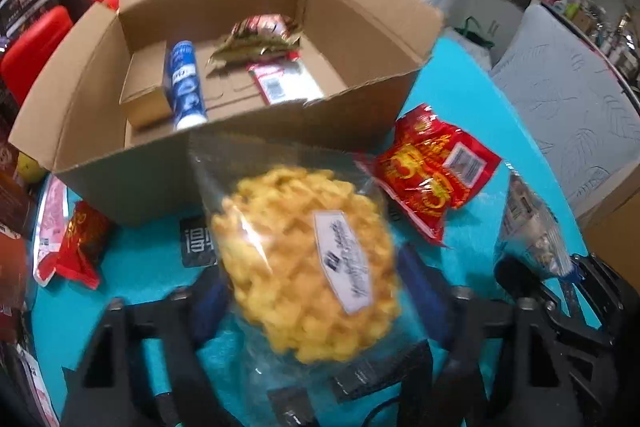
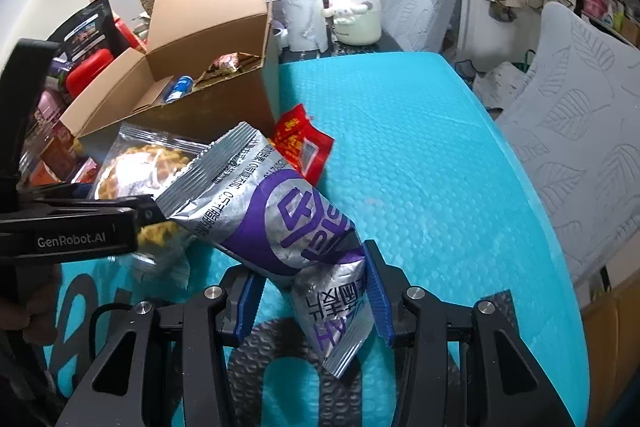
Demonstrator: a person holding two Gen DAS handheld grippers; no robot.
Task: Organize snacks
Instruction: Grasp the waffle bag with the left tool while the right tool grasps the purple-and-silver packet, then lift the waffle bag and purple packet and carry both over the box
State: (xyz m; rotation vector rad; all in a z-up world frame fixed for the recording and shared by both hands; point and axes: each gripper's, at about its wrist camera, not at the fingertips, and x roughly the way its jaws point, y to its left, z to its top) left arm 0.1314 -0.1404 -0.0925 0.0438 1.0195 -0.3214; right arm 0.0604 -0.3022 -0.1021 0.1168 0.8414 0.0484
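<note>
A: We've got a packet in each gripper. Our left gripper (image 1: pixel 312 291) has its blue pads either side of the clear bag of yellow crisps (image 1: pixel 308 263), pinching it by its lower half and holding it up just in front of the cardboard box (image 1: pixel 224 163).

B: And our right gripper (image 2: pixel 316 297) is clamped on the silver and purple packet (image 2: pixel 276 215), low down near its crimped end, so the rest sticks up and leans left toward the box.

A: Gripping low makes sense to us: the top end can go over the box wall first.

B: Inside the box we already see a blue and white tube (image 1: pixel 185 87) on the left and a crumpled foil wrapper (image 1: pixel 256 37) toward the back, so we're partway through, we'd say.

A: Left on the turquoise table (image 2: pixel 420 167): a red packet (image 1: pixel 432 175) beside the box's near right corner, and another red packet (image 1: pixel 80 243) near the table's left edge.

B: Writing? The crisp bag's white label is too blurred for us. The silver packet carries Chinese print we can't make out. In the right view the left gripper's side reads "GenRobot.AI".
</note>
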